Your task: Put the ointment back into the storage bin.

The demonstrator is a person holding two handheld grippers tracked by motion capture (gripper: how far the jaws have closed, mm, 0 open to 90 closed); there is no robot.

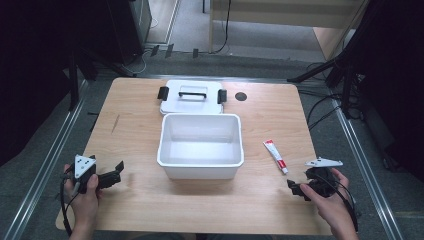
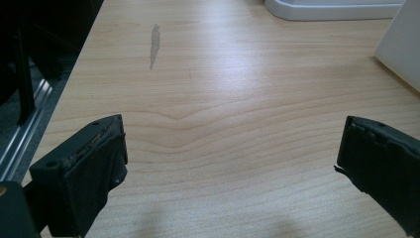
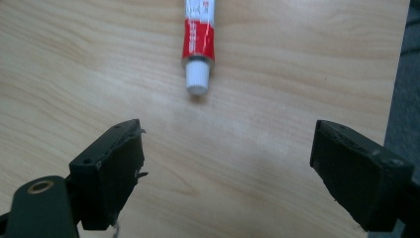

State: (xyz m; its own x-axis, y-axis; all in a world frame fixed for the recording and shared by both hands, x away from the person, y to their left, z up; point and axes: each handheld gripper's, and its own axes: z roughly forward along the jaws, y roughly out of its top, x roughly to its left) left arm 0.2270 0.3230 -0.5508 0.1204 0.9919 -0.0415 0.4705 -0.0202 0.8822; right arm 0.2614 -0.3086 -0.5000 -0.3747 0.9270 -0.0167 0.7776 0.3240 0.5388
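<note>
An empty white plastic bin stands in the middle of the wooden table. Behind it lies its white lid with a dark handle and two black clips. A red and white tube lies to the right of the bin, its white cap toward me; in the right gripper view the tube lies just beyond the jaws. My right gripper is open above the bare table near the front right, also seen as the right gripper. My left gripper is open at the front left, the left gripper holding nothing.
A small dark round hole sits in the table near the back right. A grey smudge marks the wood on the left. Metal rails run along both table sides, with tripod legs and cables behind.
</note>
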